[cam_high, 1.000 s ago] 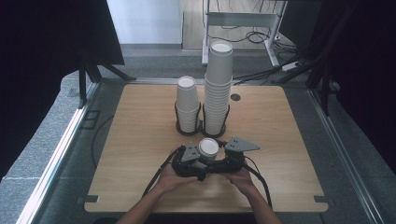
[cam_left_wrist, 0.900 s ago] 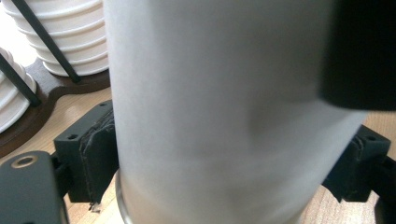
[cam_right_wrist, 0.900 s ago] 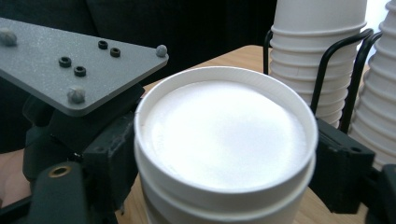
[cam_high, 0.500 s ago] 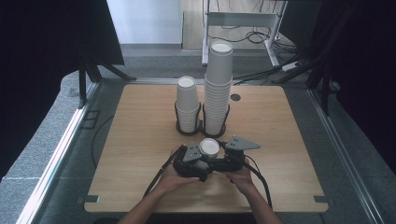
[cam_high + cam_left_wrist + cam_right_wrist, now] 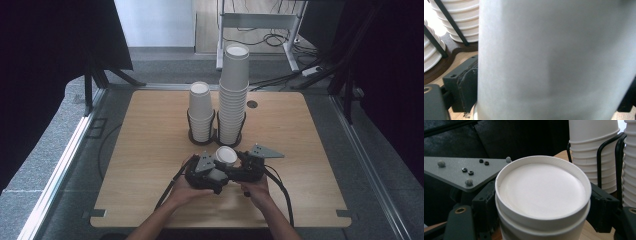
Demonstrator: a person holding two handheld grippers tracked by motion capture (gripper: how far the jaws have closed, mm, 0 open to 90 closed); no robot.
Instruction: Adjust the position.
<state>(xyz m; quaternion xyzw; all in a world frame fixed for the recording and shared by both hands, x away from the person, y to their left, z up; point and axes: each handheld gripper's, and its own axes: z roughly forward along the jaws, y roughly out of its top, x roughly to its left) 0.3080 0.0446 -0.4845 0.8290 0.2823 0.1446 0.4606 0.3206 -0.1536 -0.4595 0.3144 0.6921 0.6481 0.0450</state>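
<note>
Both grippers meet at the near middle of the table [image 5: 125, 150], with inverted nested cups [image 5: 226, 156] between them. The right gripper [image 5: 239, 167] clamps the cups; the left gripper [image 5: 216, 175], its jaws having just opened wider and eased back a little, flanks them, its contact unclear. Separating seems underway: no cup is off yet, and placing on the short stack [image 5: 201, 112] or tall stack [image 5: 233, 95] remains

Even overhead light, dark surroundings; the close cup [image 5: 554, 60] looks perhaps blurred.
</note>
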